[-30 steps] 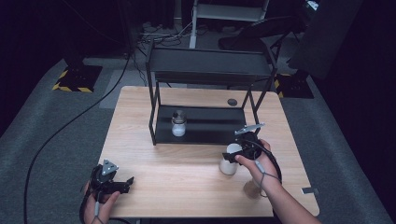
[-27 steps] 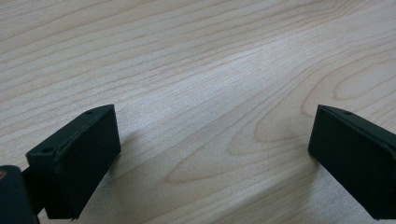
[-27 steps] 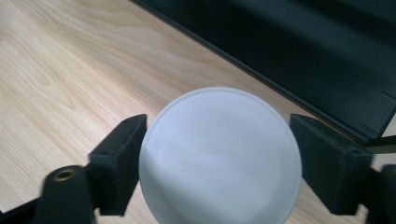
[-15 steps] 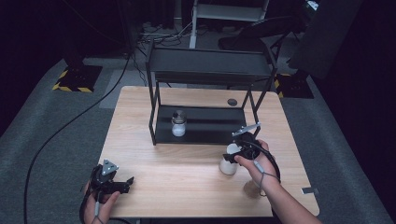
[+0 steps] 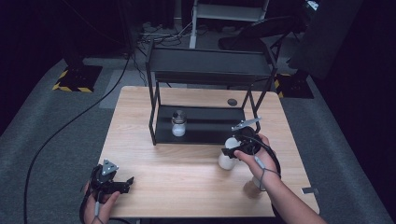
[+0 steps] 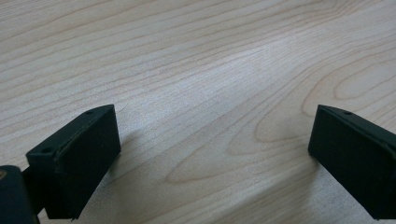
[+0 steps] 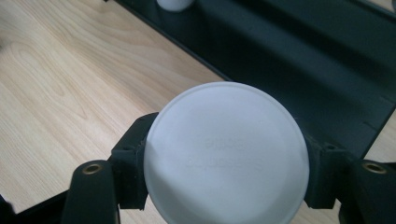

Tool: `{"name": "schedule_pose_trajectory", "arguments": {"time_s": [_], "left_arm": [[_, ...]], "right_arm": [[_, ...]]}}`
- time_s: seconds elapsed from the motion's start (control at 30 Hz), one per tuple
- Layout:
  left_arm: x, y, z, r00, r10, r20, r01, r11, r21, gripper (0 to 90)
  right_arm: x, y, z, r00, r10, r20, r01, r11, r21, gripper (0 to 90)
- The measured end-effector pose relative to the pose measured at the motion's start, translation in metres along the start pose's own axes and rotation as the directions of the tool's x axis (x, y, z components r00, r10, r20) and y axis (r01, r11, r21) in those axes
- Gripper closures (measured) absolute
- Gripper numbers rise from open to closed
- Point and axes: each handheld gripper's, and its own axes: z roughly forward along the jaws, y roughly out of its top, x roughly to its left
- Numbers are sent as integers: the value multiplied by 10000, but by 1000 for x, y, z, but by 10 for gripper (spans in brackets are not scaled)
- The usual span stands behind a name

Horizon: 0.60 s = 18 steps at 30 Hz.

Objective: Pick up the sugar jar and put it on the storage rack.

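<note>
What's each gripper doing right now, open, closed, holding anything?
Left gripper: open, nothing between its jaws, low over the table.
Right gripper: closed on the white bottle, in front of the black rack.

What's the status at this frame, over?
Right gripper shut on white bottle, beside the black rack. Left gripper open, idle over the table. Small jar on rack's lower shelf, off to the side.

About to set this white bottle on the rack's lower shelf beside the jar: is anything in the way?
Nothing visible blocks it. The right hand-held gripper grips the white bottle just in front of the black rack. The lower shelf ahead is bare; the jar stands off to the left, the rack's right front leg to the right.
</note>
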Motion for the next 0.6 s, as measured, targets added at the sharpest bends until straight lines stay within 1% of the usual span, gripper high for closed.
{"name": "schedule_pose_trajectory", "arguments": {"time_s": [0.23, 0.4, 0.6], "left_arm": [[0, 0, 0, 10000, -1, -2, 1, 10000, -1, 17], [-1, 0, 0, 10000, -9, -15, 9, 10000, -7, 17], [-1, 0, 0, 10000, -6, -15, 6, 10000, -6, 17]], "right_arm": [[-1, 13, -8, 9999, -101, 118, 103, 9998, -168, 333], [-2, 22, -12, 9998, -84, 154, 88, 9997, -245, 333], [-2, 34, -15, 9995, -127, 293, 138, 9992, -381, 333]]}}
